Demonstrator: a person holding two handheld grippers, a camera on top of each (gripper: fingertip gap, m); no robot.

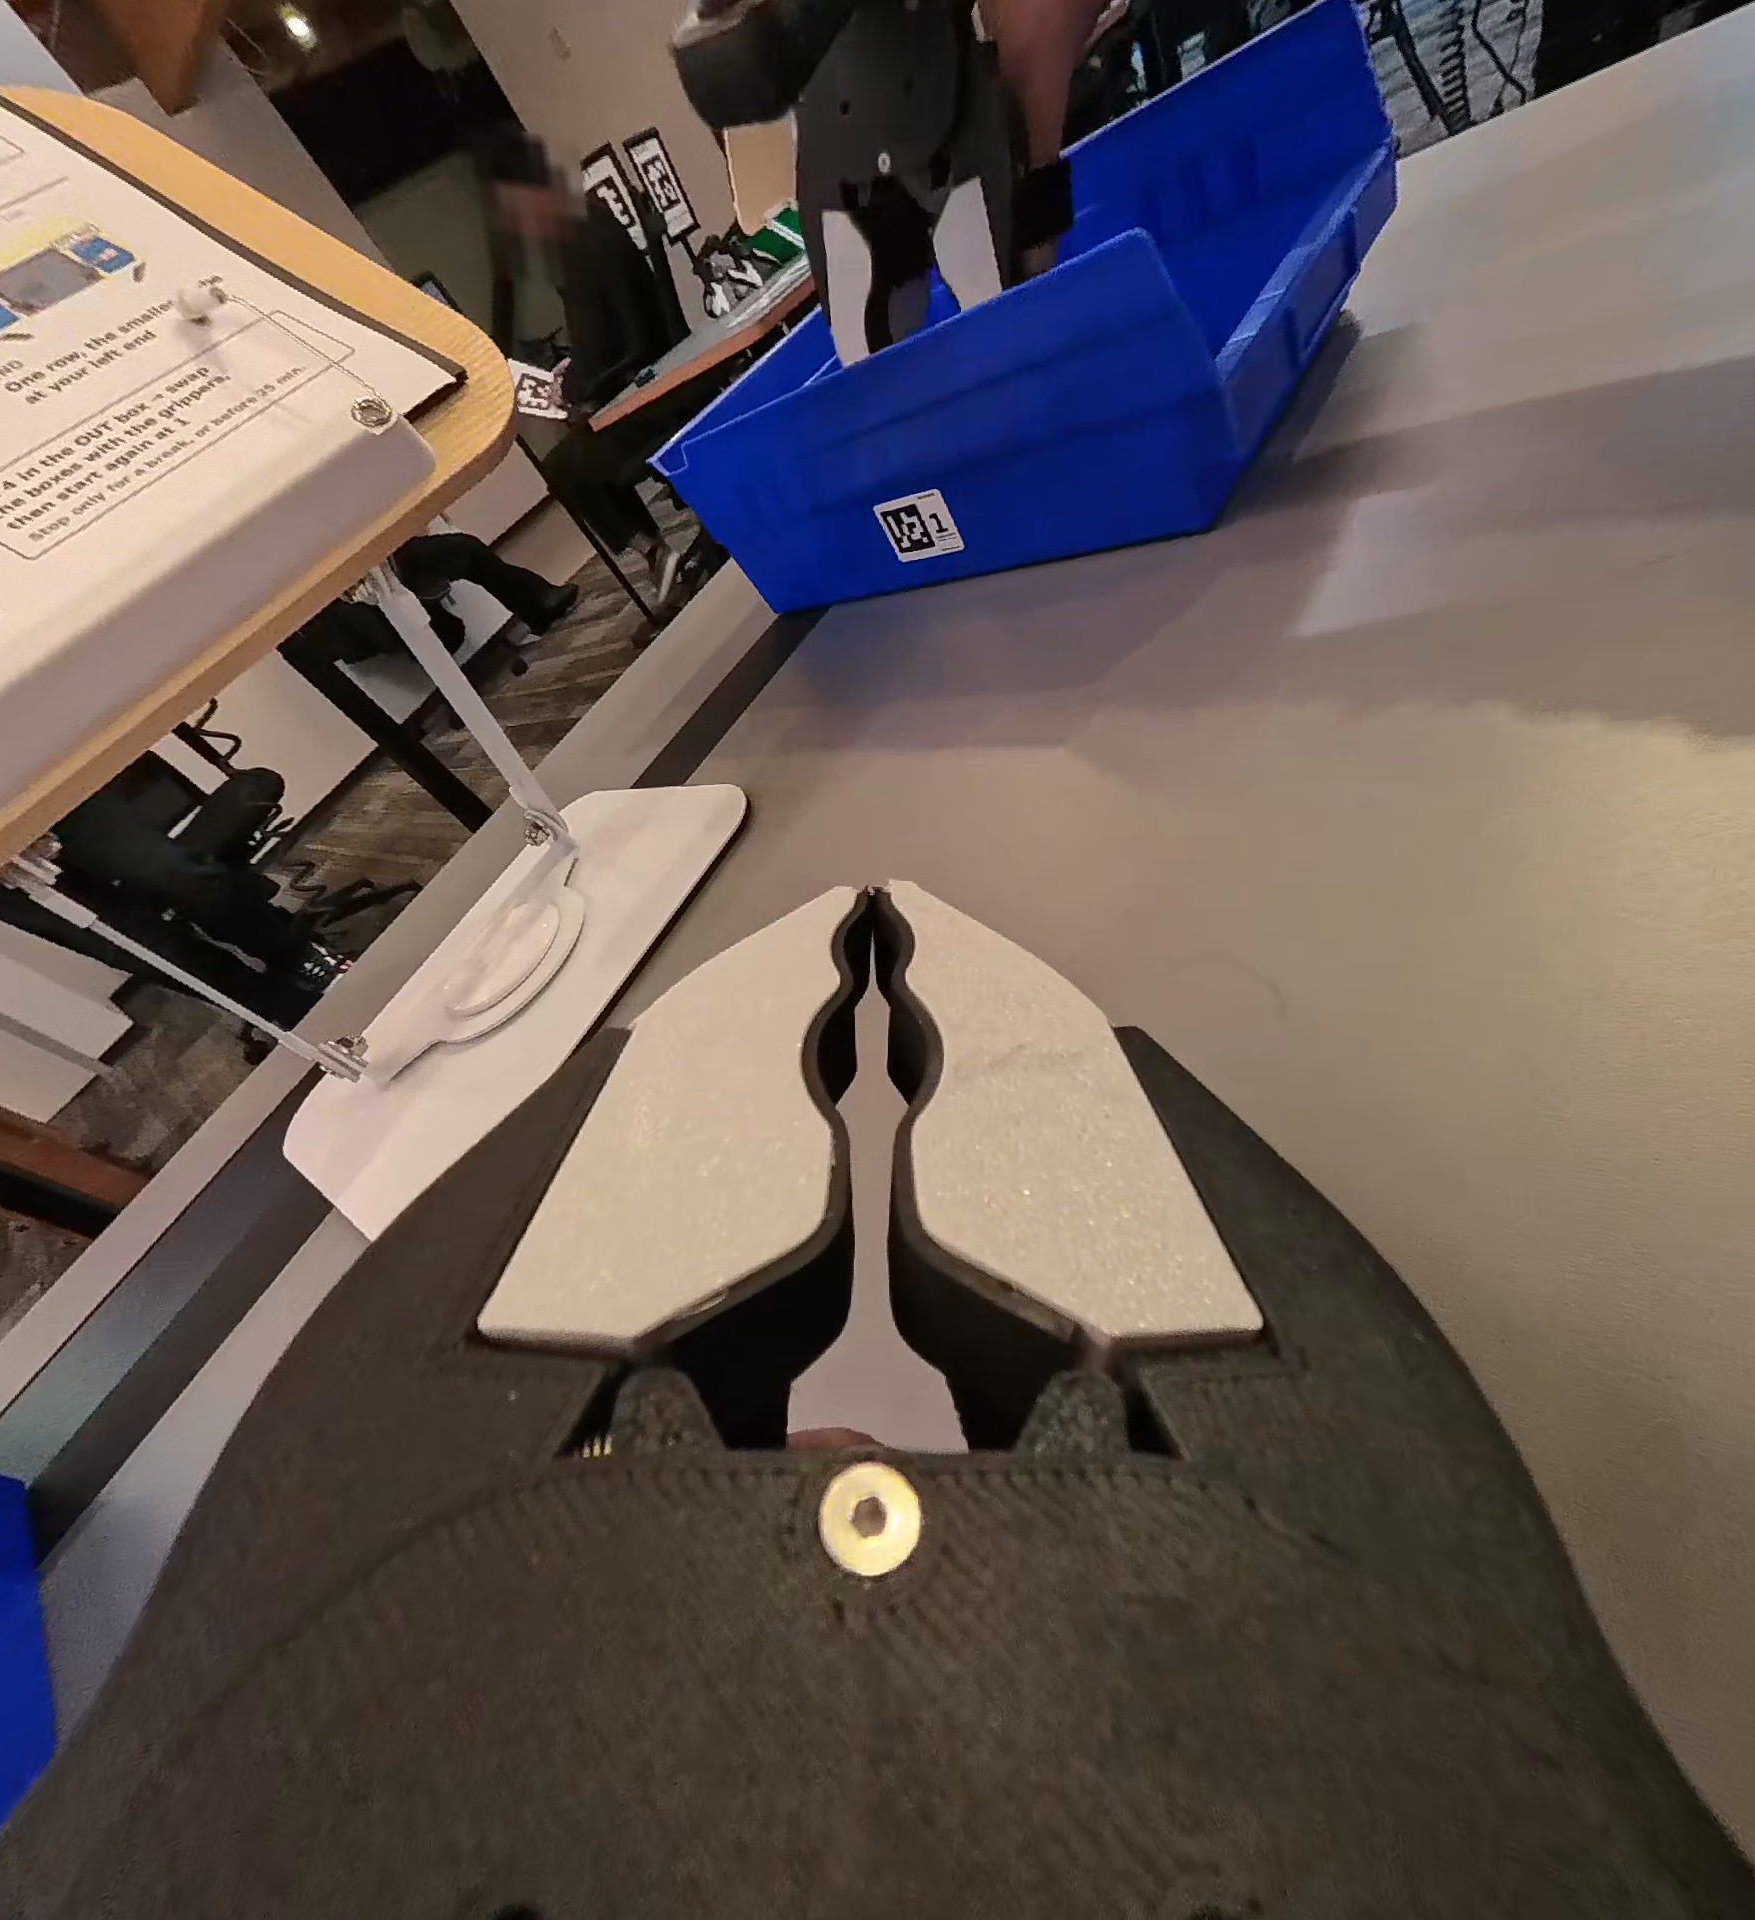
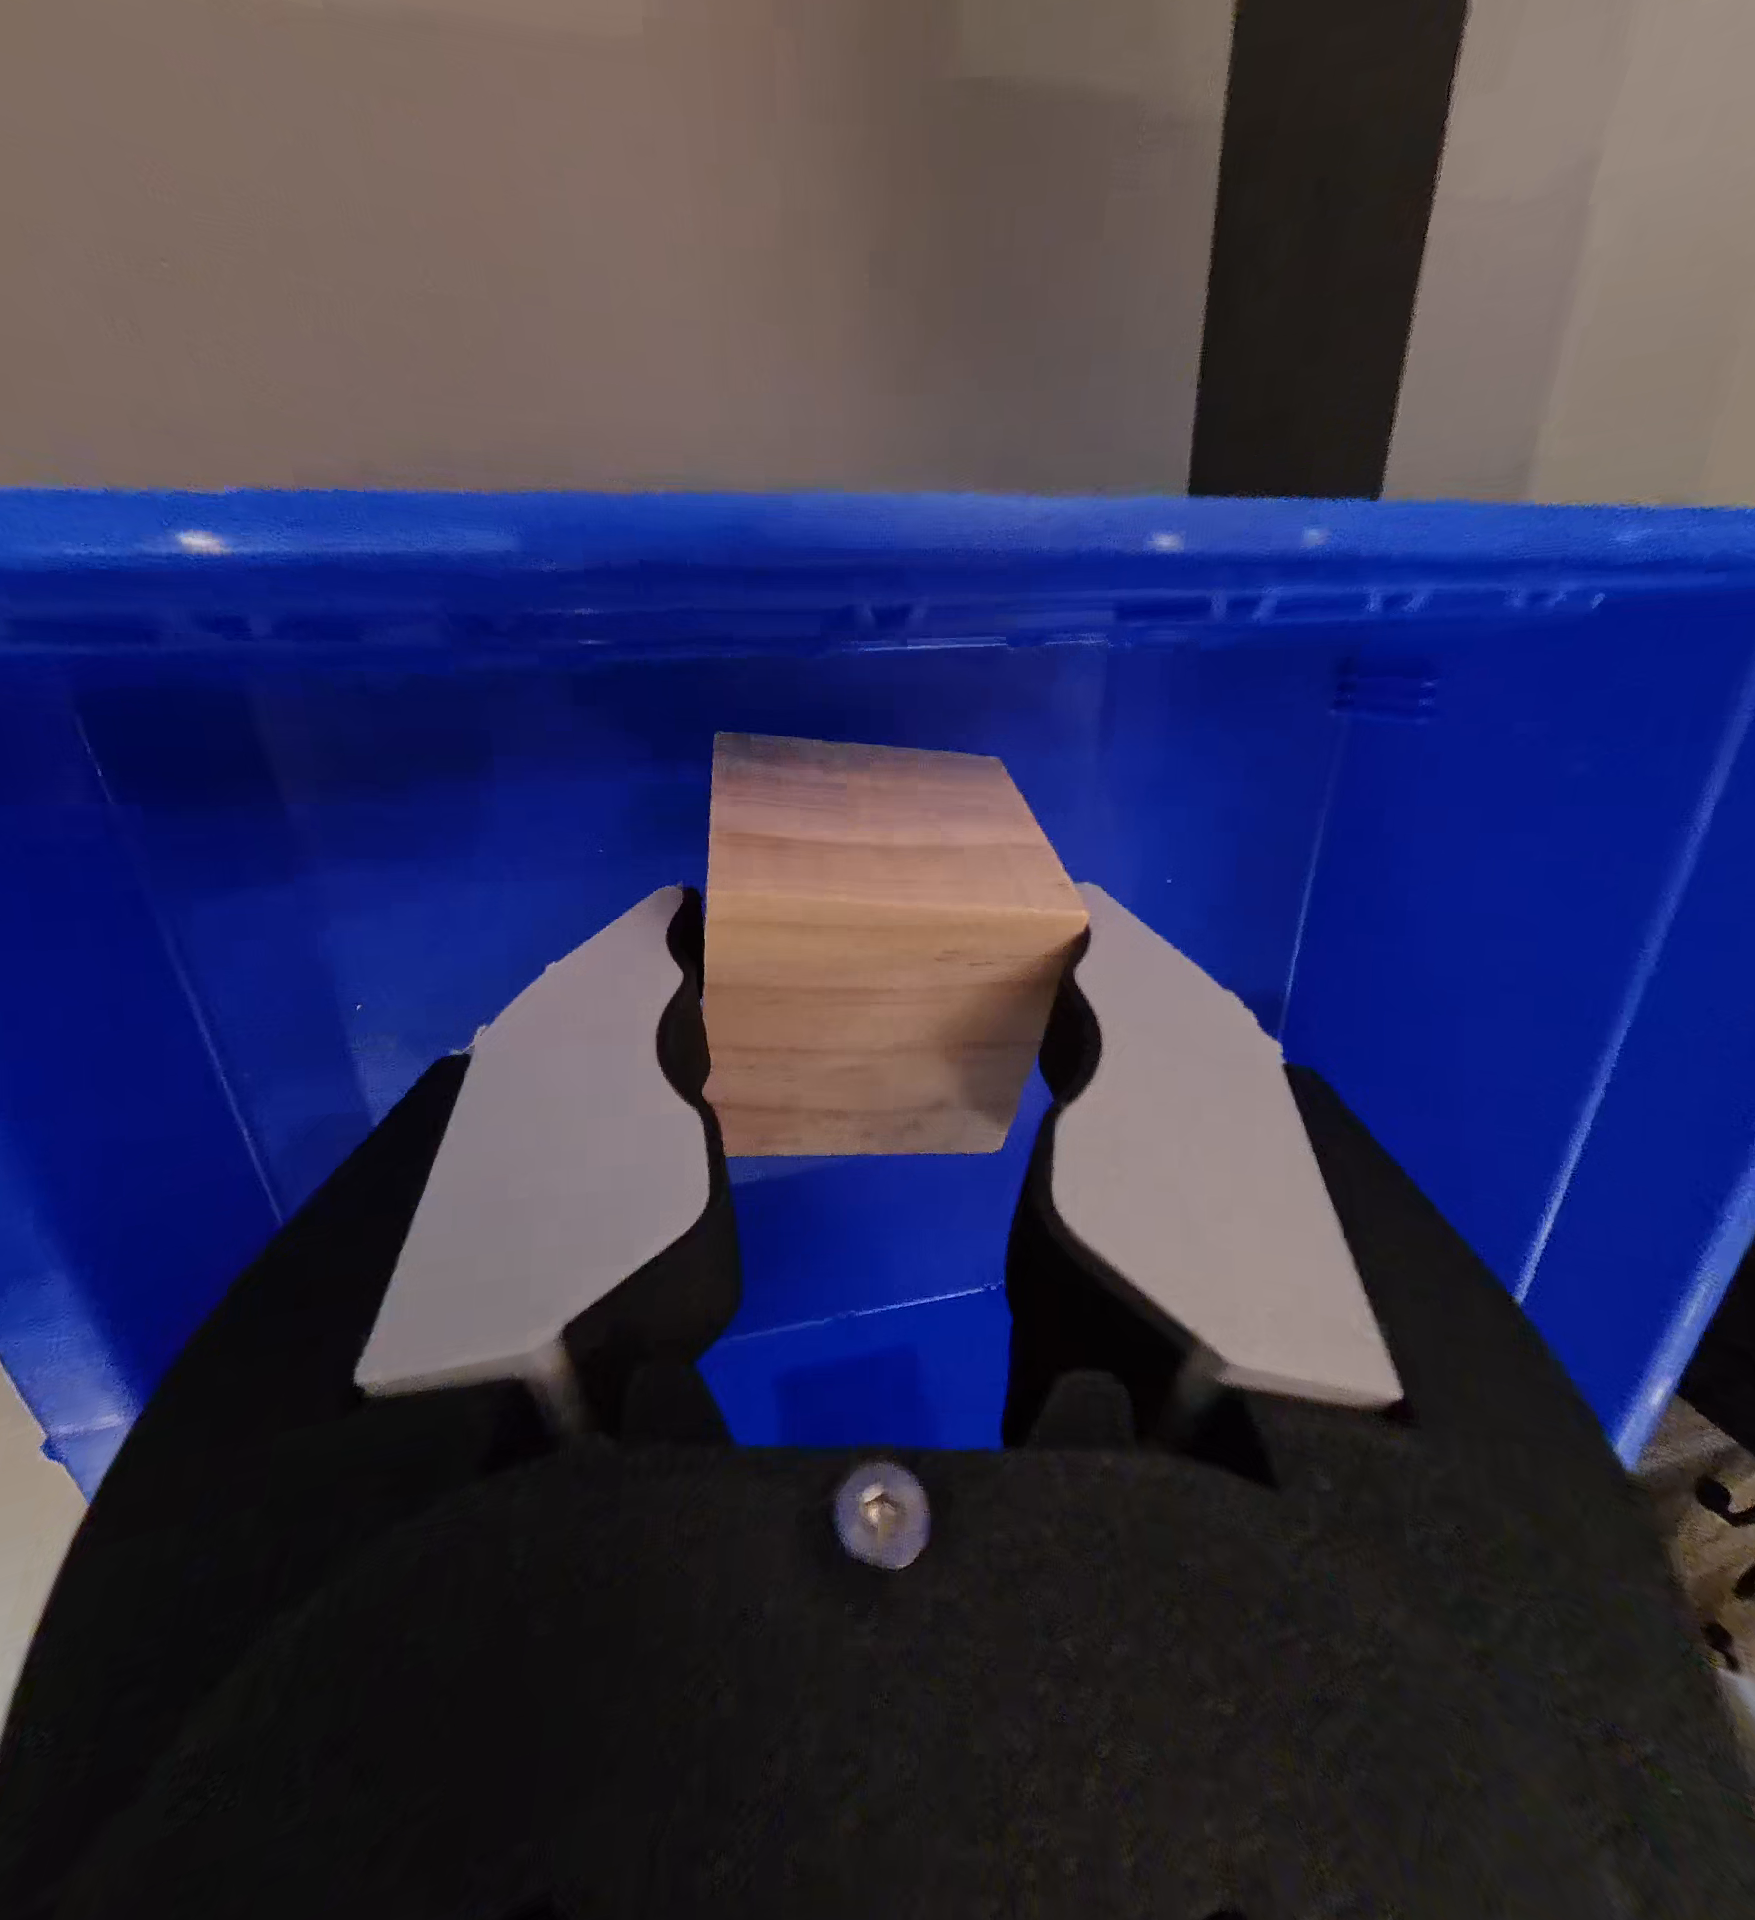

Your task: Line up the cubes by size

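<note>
The right tool (image 2: 883,914) is inside the blue bin (image 2: 229,831), and its two fingers (image 2: 561,1101) stand wide apart with a wooden cube (image 2: 883,966) between them. Both pads press on the side faces of the cube, so I judge it is held. The cube looks a little turned between the fingers: on the right side the contact seems to be close to an upper corner of the cube, not on the flat middle of the face. Whether the cube is already lifted from the bin floor, I cannot tell.

The left tool (image 1: 878,891) is completely closed, its tips meet and nothing is in it. It hangs over a bare part of the grey bench (image 1: 1372,935), near the bench edge where the white base of a document stand (image 1: 540,935) lies. The bin stands farther along that same edge. No other cube shows on the bench.

What could go wrong from here:
- Because the grip is near a corner, the cube may rotate between the pads or slip out when it is carried over the bin wall.
- The cube or a finger may catch the bin wall if the lift is too low, and this can drag the light bin along the bench.
- If the cube comes down turned, the row will not be straight.
- The stand base is close to the left tool and could be knocked.
</note>
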